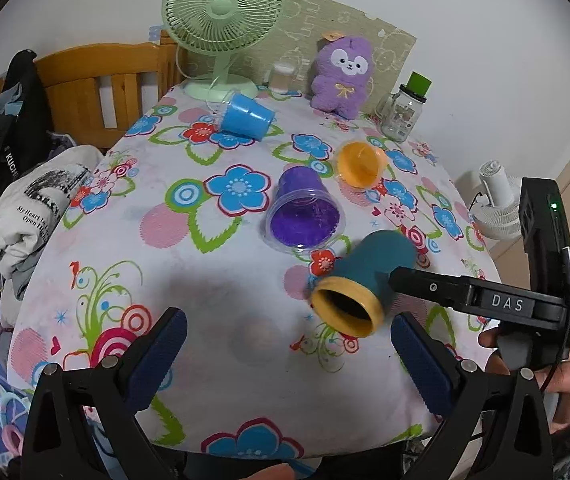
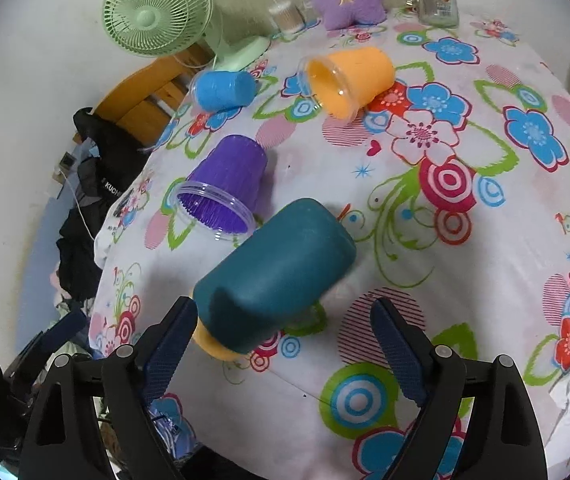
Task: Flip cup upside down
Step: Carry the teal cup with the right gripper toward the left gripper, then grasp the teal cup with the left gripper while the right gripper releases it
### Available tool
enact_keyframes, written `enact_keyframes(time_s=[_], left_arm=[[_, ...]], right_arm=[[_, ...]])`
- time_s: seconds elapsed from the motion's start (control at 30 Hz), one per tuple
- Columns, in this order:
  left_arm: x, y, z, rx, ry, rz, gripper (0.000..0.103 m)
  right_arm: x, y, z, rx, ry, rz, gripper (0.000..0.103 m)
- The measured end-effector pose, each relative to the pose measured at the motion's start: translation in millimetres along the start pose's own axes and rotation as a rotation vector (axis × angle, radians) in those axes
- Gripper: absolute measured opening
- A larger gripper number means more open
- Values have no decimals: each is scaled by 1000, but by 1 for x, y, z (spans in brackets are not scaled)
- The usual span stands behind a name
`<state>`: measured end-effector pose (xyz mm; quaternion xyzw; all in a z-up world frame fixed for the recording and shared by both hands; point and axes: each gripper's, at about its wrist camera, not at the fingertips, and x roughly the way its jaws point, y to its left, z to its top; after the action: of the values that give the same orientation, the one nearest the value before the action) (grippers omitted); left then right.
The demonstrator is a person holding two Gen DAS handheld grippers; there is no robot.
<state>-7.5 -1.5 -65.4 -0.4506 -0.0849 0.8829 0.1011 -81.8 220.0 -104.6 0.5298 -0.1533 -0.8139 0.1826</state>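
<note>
A teal cup (image 2: 277,272) with a yellow rim lies on its side on the floral tablecloth; its mouth faces the near left edge in the left wrist view (image 1: 361,276). My right gripper (image 2: 285,340) is open, and the cup's rim end lies between its blue pads without a grip. In the left wrist view the right gripper's finger (image 1: 425,280) touches the cup's right side. My left gripper (image 1: 289,340) is open and empty, held above the tablecloth to the left of the cup.
A purple cup (image 1: 305,212), an orange cup (image 1: 361,164) and a blue cup (image 1: 245,114) lie on their sides farther back. A green fan (image 1: 221,20), a purple plush (image 1: 343,76) and a glass jar (image 1: 403,110) stand at the back. A wooden bed frame (image 1: 101,80) is to the left.
</note>
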Motion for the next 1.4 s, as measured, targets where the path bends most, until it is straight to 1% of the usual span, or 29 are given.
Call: enact_keyframes(time_s=[0.23, 0.43, 0.63, 0.9, 1.0, 1.07, 1.13, 1.3, 1.4], left_arm=[[1, -15, 7, 38, -6, -7, 103], [4, -23, 13, 69, -5, -4, 103], [11, -39, 26, 141, 13, -13, 103], [30, -76, 44, 273, 38, -18, 103], [42, -89, 48, 313, 70, -37, 103], [52, -97, 51, 334, 108, -69, 103], [64, -103, 53, 345, 153, -84, 103], [98, -115, 52, 405, 265, -82, 103], [111, -120, 50, 429, 301, -79, 103]], right_arm=[[-3, -12, -4, 31, 1, 10, 90], [-10, -22, -7, 56, -16, 11, 90], [-16, -35, -15, 77, -21, 4, 90], [-33, -63, -28, 117, -42, -26, 92], [-36, -74, -35, 141, -48, -35, 94], [-37, -82, -38, 161, -47, -35, 94], [-37, -89, -40, 179, -48, -34, 94], [-37, -99, -42, 198, -54, -24, 94], [-35, -103, -44, 209, -51, -18, 94]])
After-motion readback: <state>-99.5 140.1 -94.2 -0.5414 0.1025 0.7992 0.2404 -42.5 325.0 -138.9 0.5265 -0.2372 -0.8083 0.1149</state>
